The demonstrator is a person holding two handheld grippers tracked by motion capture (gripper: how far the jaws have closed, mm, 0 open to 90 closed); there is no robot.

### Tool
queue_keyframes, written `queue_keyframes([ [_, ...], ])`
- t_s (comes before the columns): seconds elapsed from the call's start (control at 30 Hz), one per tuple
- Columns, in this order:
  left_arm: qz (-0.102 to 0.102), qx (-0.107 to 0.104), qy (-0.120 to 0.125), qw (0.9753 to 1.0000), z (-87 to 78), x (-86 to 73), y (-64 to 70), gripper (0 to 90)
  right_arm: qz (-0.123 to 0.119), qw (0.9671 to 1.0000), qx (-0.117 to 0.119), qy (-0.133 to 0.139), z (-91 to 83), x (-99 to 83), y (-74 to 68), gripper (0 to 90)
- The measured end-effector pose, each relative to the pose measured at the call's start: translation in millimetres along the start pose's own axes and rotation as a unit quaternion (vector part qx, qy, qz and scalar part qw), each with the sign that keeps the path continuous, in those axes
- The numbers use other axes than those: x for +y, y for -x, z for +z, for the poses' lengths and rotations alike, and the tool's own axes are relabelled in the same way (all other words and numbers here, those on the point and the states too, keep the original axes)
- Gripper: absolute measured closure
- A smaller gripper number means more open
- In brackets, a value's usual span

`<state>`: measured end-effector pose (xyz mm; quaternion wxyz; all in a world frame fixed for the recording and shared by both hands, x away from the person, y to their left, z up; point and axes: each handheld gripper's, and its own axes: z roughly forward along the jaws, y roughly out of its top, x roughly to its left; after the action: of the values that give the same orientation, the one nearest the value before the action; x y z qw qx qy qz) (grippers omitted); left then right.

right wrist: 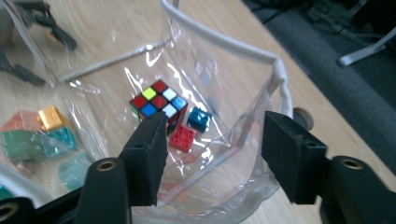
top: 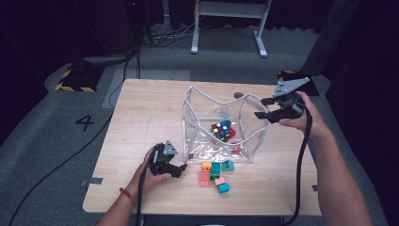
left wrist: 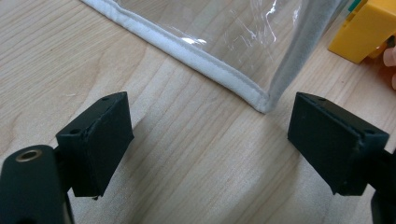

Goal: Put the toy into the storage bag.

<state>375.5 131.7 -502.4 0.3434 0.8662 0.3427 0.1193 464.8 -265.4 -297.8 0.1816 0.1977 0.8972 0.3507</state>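
Observation:
A clear plastic bag [top: 197, 101] with white trim stands open at mid-table. Inside it lie a colourful puzzle cube [top: 221, 130], a red brick [right wrist: 183, 137] and a blue brick [right wrist: 200, 119]. Several loose bricks [top: 214, 175], orange, green, teal, pink and blue, lie on the table in front of the bag. My left gripper [top: 181, 168] rests open on the table, its jaws pointing at the bag's front left corner [left wrist: 261, 100]. A yellow-orange brick [left wrist: 364, 28] sits just beyond. My right gripper [top: 260, 108] is raised and open, its jaws straddling the bag's right wall [right wrist: 280, 79] without closing on it.
The wooden table [top: 141, 117] has bare room on its left half and far side. A small dark round thing [top: 238, 95] lies behind the bag. Cables and a white desk frame [top: 228, 28] are on the floor beyond the table.

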Motion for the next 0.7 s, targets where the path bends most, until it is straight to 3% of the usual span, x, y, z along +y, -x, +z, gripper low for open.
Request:
queue_keyframes([
  [0.07, -0.001, 0.000, 0.000, 1.0000, 0.0, -0.1, 0.1, 14.0, -0.001, 0.9998, -0.003, 0.019, -6.3, -2.1, -3.1, 35.4],
  [0.33, 0.000, 0.000, -0.001, 1.0000, -0.1, 0.0, 0.1, 14.0, 0.007, 0.9956, -0.059, 0.072, -33.3, -14.0, -18.6, 22.8],
  [0.57, 0.001, 0.000, -0.001, 1.0000, -0.1, 0.0, -0.1, 14.0, 0.022, 0.9908, -0.085, 0.103, -49.2, -28.7, -31.2, 22.1],
  [0.7, 0.001, 0.000, -0.001, 1.0000, -0.1, 0.0, -0.1, 14.0, 0.016, 0.9896, -0.092, 0.110, -53.1, -39.9, -40.4, 21.9],
])
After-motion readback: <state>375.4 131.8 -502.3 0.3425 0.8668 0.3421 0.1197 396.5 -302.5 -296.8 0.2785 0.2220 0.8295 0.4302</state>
